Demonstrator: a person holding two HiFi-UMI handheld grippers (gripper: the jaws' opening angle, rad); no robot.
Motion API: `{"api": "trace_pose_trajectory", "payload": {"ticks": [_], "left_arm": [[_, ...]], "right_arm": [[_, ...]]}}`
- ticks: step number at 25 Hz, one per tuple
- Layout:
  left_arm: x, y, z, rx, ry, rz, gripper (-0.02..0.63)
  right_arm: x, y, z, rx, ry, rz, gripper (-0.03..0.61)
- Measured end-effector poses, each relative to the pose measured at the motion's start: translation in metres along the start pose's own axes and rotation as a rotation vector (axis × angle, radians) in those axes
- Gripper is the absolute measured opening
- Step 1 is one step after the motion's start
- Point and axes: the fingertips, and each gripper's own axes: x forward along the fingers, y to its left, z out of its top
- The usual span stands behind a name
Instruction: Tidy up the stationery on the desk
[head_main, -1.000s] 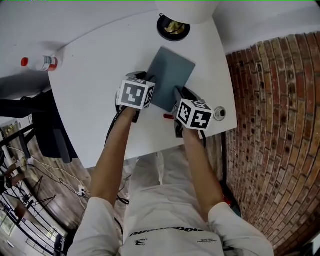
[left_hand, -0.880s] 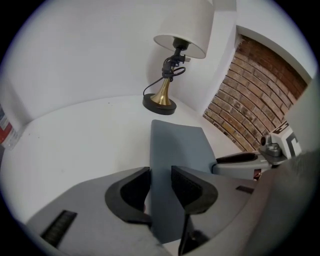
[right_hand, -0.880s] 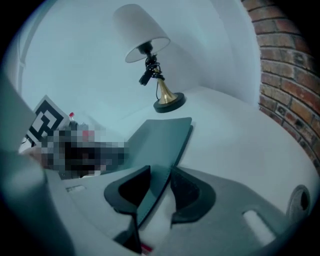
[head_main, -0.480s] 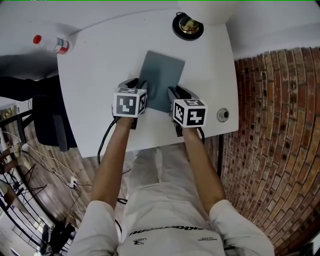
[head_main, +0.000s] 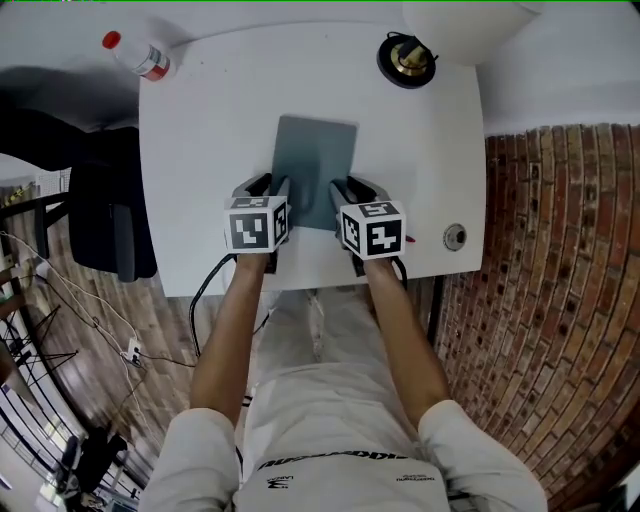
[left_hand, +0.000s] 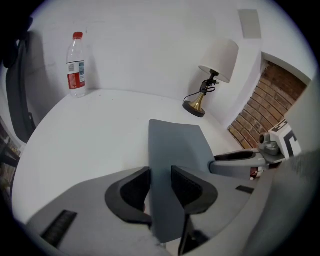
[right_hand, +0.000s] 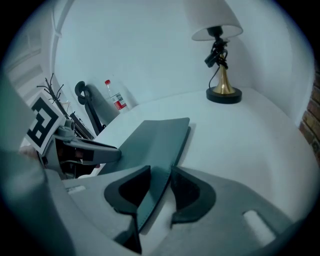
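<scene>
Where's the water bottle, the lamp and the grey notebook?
water bottle (left_hand: 76, 80), left gripper view, on its red label.
lamp (left_hand: 220, 59), left gripper view, on its white shade.
grey notebook (head_main: 315, 160), head view, middle of its cover.

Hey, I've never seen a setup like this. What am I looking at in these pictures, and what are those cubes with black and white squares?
A person holds a tool with a two-fingered claw in each hand; the patterned cubes belong to those tools. The head view looks down from a camera on the person's head; the two gripper views come from cameras riding on the tools. On the white desk are a grey notebook, a lamp and a water bottle. The left claw and the right claw each clamp one side of the notebook.
</scene>
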Motion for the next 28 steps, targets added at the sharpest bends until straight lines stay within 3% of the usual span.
{"api": "trace_pose_trajectory", "payload": {"ticks": [14,18,28], "left_arm": [[-0.033,0.014,-0.045,-0.1,-0.032,0.054,0.132],[-0.037,0.013,-0.052,-0.105,-0.039,0.064,0.132],[-0.039,0.014,-0.056,-0.103,-0.044,0.067,0.132]], "right_arm": [[-0.001,0.033,-0.025,-0.1,0.056,0.053,0.12],[-0.003,0.036,-0.027,-0.167,0.073,0.036,0.123],[-0.004,0.037,-0.031,-0.176,0.095,0.021,0.138]]}}
